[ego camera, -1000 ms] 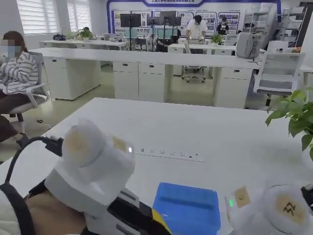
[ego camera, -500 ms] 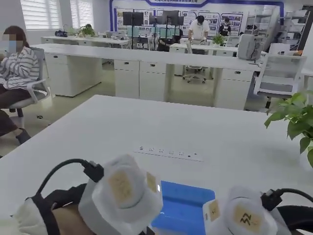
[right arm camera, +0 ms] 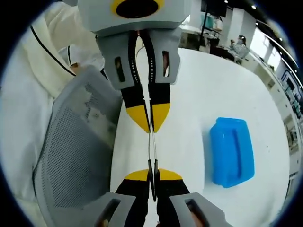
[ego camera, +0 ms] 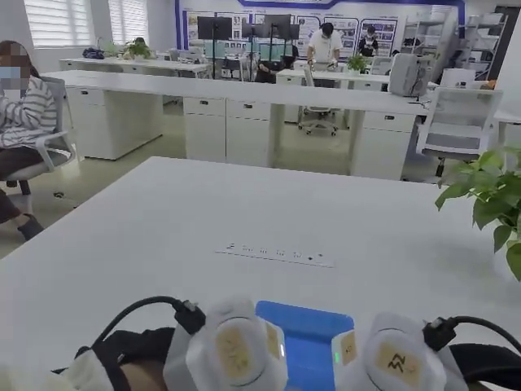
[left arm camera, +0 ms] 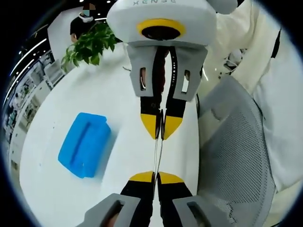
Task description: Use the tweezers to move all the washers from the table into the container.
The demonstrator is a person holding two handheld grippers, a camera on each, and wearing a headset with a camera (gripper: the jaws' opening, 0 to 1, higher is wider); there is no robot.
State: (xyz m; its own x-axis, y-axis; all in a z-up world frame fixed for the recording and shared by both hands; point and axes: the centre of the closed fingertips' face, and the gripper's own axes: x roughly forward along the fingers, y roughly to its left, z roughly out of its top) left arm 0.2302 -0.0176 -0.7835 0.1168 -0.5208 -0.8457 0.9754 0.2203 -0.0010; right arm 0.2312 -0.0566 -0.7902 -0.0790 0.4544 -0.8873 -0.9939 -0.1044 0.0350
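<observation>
Thin metal tweezers (left arm camera: 156,153) (right arm camera: 150,147) span the gap between my two grippers, which face each other tip to tip. My left gripper (left arm camera: 155,176) (right arm camera: 150,128) is shut on one end. My right gripper (right arm camera: 152,174) (left arm camera: 160,135) is shut on the other end. A blue container (ego camera: 305,330) (left arm camera: 84,144) (right arm camera: 232,151) with its lid on lies on the white table (ego camera: 244,212), just beyond the grippers' white bodies at the bottom of the head view.
A grey mesh chair (left arm camera: 236,156) (right arm camera: 71,156) stands at the table's near edge beside my cream clothes. A power strip (ego camera: 277,254) is set into the tabletop. A leafy plant (ego camera: 488,195) (left arm camera: 90,45) is at the right. Desks and people fill the room behind.
Both grippers have sunk toward the bottom of the head view and drawn close together in front of the blue container. The camera has tilted a little.
</observation>
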